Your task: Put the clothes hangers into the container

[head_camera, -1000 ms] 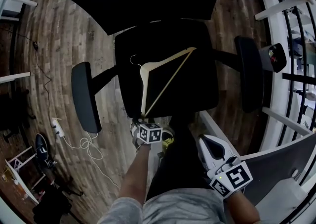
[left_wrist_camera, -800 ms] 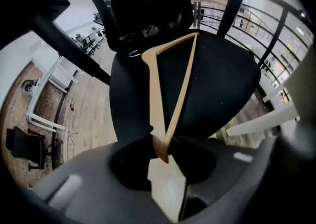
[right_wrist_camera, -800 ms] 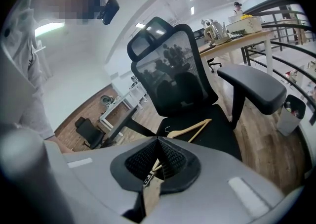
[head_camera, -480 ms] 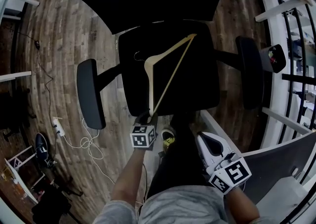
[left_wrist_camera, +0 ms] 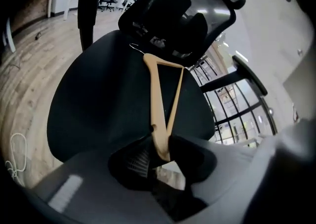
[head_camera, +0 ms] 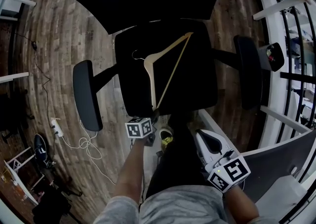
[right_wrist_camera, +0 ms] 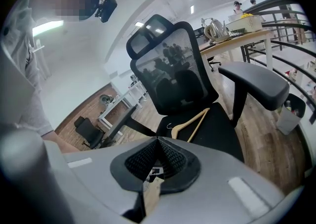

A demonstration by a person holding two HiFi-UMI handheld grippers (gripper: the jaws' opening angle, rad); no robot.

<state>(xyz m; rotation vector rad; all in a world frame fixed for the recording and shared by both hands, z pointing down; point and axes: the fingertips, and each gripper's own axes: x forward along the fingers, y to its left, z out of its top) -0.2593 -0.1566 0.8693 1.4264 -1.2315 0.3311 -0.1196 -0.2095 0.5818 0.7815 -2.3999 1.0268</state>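
One wooden hanger (head_camera: pixel 150 84) lies on the seat of the office chair (head_camera: pixel 197 84). Our left claw (left_wrist_camera: pixel 163 150) has just been closing on its near corner, where the arm meets the bar, and the pads pinch that corner between them. We judge this to be the pick-up step: the grip is made, while the hook end seems to rest on the seat. Our right claw (right_wrist_camera: pixel 158 144) is closed on nothing, held low beside our lap. No container shows in any view, so the next move calls for lifting the hanger without snagging its hook, then finding the container and carrying it there.
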